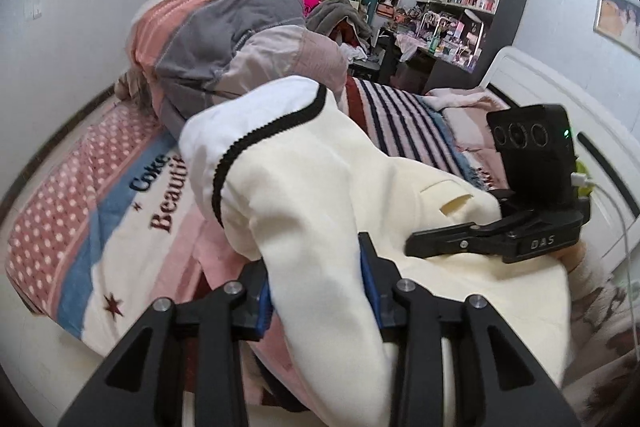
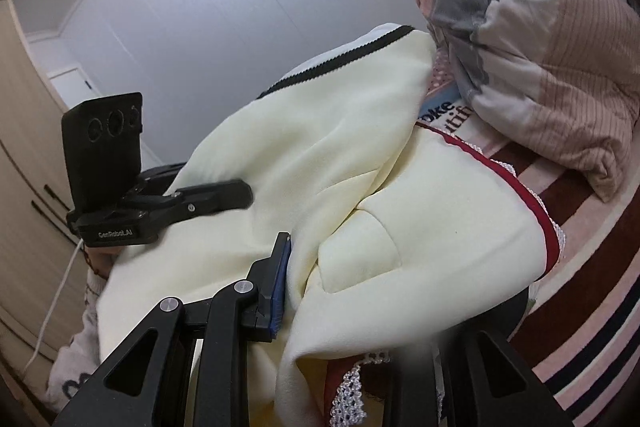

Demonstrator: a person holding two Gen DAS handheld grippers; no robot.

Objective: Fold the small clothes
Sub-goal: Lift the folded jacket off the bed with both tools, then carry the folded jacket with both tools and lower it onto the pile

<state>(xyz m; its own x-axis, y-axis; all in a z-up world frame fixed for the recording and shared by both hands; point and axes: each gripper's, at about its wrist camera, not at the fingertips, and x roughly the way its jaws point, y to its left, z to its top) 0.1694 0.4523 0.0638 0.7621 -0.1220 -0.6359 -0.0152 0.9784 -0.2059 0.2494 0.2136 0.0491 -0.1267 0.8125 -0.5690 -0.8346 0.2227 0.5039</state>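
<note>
While draped forward, cream garment (image 1: 320, 187) sits clamped inside left gripper (image 1: 318, 291).

- Cream garment (image 1: 328, 187): soft matt cloth, smooth; black ribbed trim beyond the fingers.
- Left gripper (image 1: 316, 291): matt black plastic, bright metal pins, blue pads against the cloth.
- Blanket (image 1: 100, 195) left of the fingers: printed fleecy cloth.

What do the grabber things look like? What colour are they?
Both are black plastic with silver screws and blue pads. The right gripper says "DAS"; a white cable plugs into its camera box. The left gripper says "GenRobot.AI" and has a white cable too.
</note>
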